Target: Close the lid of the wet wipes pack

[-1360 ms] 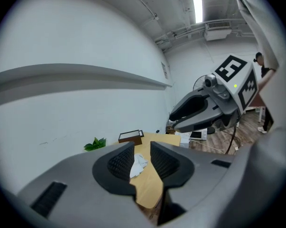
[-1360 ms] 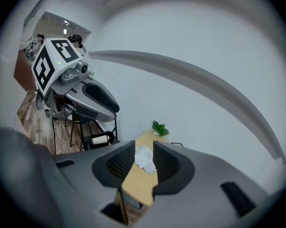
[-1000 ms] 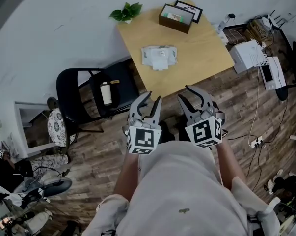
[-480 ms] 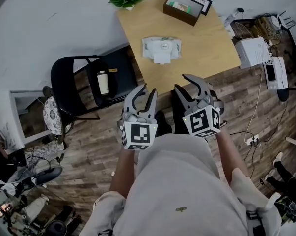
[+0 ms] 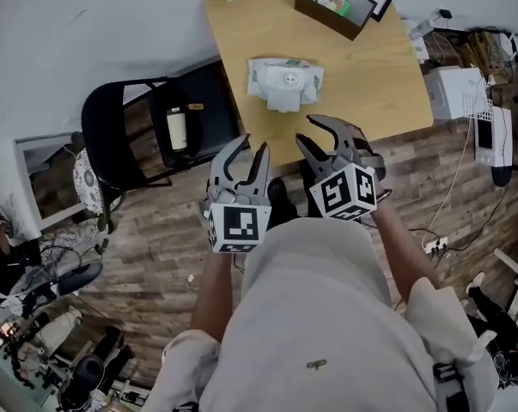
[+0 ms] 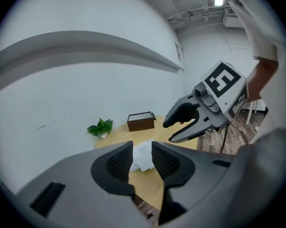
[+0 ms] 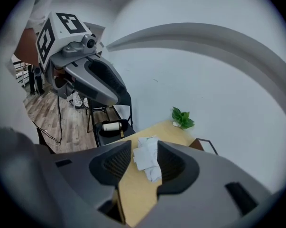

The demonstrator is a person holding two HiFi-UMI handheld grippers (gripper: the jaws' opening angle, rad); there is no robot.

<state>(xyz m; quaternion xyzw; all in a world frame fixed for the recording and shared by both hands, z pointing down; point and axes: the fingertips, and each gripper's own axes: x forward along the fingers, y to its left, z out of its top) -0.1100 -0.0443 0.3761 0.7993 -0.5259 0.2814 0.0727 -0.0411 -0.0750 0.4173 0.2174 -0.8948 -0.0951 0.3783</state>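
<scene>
Position of task item: the wet wipes pack [image 5: 285, 77] lies on the wooden table [image 5: 374, 75], toward its near edge. Its long axis runs left to right. Its white lid flap [image 5: 284, 101] stands open, folded toward the near side.

Grippers: both are held over the floor, short of the table edge, and point forward and down at the pack.
- The left gripper [image 5: 252, 147] has its jaws apart with nothing between them. In its own view the pack shows only in the gap beyond.
- The right gripper [image 5: 307, 130] has its jaws opening wide. It is likewise empty, and the pack is seen past the pads, not touched.

Governing relation: the pack lies ahead of and beyond both sets of fingertips, about midway between the two lines of aim. The right gripper's tips sit the nearer to it. In my judgement the flap must be swung away from the person to shut.

Change from one second ago:
- Both grippers have come forward and dipped.
- The gap to the pack has narrowed.
- The right jaws stand wider.
</scene>
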